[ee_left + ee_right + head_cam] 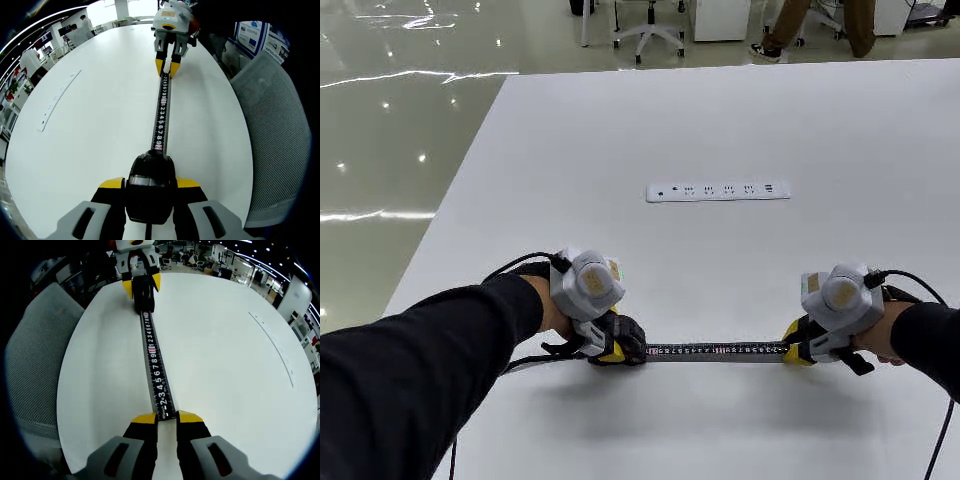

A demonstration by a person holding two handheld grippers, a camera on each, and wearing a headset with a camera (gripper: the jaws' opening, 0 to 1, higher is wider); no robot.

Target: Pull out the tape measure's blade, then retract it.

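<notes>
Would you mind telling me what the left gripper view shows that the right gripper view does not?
The left gripper view gives the black case up close, clamped in the left gripper, and the right gripper head-on at the far end. The right gripper view instead gives the low numerals at the start of the blade, held between its own jaws, and the left gripper head-on. Both share the blade stretched flat across the white table, the power strip and a mesh chair.
</notes>
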